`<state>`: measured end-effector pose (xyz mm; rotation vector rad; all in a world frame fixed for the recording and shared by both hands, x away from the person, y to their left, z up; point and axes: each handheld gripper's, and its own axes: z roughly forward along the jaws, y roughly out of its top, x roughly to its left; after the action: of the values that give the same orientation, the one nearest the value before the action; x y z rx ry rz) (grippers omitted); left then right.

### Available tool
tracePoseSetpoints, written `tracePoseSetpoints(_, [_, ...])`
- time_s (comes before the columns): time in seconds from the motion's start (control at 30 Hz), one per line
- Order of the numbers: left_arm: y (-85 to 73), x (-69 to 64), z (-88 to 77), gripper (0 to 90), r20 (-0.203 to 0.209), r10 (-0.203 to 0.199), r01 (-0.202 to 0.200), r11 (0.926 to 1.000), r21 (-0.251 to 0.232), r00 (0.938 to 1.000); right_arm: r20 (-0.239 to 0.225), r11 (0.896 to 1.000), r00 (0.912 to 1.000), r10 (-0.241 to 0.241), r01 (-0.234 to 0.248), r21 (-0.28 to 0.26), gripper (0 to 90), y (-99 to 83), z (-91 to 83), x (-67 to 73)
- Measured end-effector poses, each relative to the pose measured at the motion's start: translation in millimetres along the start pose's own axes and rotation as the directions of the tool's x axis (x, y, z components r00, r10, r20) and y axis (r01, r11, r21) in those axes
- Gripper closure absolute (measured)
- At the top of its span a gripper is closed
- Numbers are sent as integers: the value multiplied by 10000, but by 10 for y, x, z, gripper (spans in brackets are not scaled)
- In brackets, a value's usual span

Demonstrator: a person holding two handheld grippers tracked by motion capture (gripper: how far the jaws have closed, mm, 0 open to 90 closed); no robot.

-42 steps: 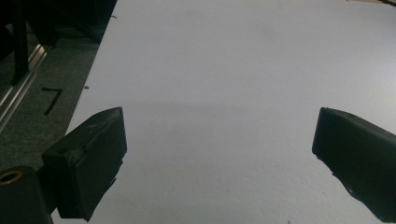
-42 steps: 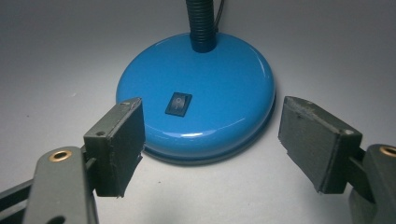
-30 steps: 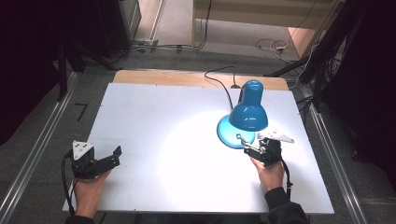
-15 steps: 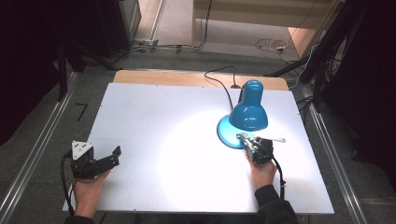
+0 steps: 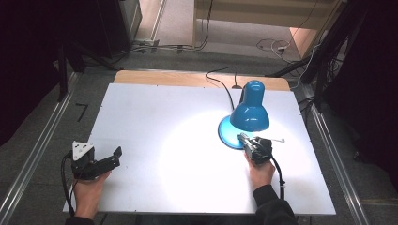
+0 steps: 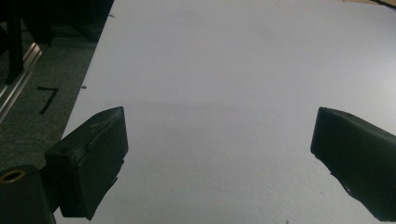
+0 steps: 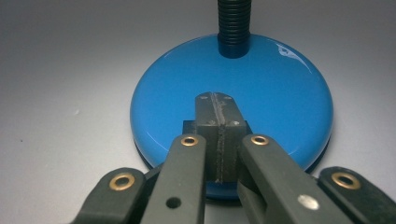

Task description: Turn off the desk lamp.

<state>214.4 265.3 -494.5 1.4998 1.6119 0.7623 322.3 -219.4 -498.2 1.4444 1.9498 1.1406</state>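
A blue desk lamp stands at the table's right, its shade (image 5: 249, 115) tipped down over its round base (image 5: 226, 135) and casting light on the white table (image 5: 164, 117). My right gripper (image 5: 243, 138) is shut, its tips resting over the near part of the base (image 7: 280, 79). In the right gripper view the two pads meet with nothing between them (image 7: 215, 100), and a small dark block on the base shows just under the tips. The ribbed black neck (image 7: 232, 23) rises behind. My left gripper (image 5: 115, 157) sits open at the near left corner, empty above bare table (image 6: 219, 154).
The lamp's black cable (image 5: 220, 77) runs off the far edge over a wooden strip (image 5: 164, 77). Metal rails (image 5: 37, 154) flank the table on both sides. Dark stands and cables crowd the floor at the back right.
The right gripper's jaws have gone from open to shut, and it has rolled and edged left onto the lamp base. The left gripper has kept still.
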Motion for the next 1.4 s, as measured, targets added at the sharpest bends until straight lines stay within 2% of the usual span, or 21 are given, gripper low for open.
tracePoseSetpoints(0.5, [-3, 4, 2, 48, -22, -18, 18, 10000, 16, 10000, 95, 9999, 9999, -82, 81, 152, 874, -11, 49, -5])
tracePoseSetpoints(0.63, [-3, 4, 2, 48, -8, -29, 29, 10000, 8, 10000, 125, 10000, 9999, 51, -52, 67, 875, -8, 63, -12])
tracePoseSetpoints(1.4, [-3, -9, 12, 48, 15, 39, -39, 10000, 82, 10000, 171, 9997, 9999, 13, -9, -238, 879, -17, 96, -6])
